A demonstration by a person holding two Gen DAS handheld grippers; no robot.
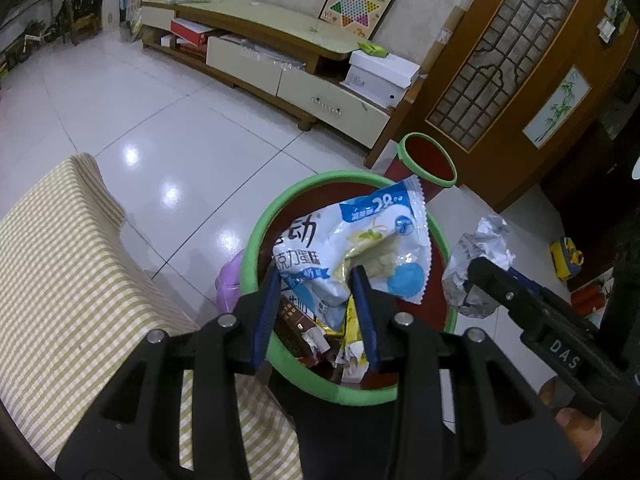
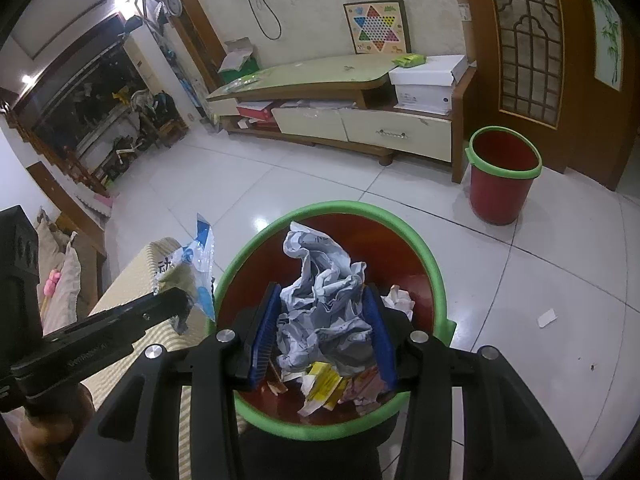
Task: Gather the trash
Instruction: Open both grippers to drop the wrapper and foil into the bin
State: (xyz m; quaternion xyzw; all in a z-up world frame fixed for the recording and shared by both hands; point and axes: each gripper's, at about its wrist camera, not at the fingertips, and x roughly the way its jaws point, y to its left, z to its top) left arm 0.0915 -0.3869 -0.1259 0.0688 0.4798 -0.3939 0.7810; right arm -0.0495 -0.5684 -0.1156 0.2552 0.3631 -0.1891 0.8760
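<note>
Two loads over near bin (image 2: 430, 264): left gripper (image 1: 316, 312) pinches snack wrapper (image 1: 352, 240), right gripper (image 2: 320, 334) clamps crumpled paper (image 2: 320, 304). Risk: wrapper overhangs far rim, could slide out onto floor.

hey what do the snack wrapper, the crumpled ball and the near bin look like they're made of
Snack wrapper: glossy printed plastic film, probably; it shines and has a serrated sealed edge.
Crumpled ball: matte printed paper, likely; sharp dull creases, though the left view shows a silvery sheen.
Near bin: smooth moulded plastic, apparently; reflective red wall, green rim.
</note>
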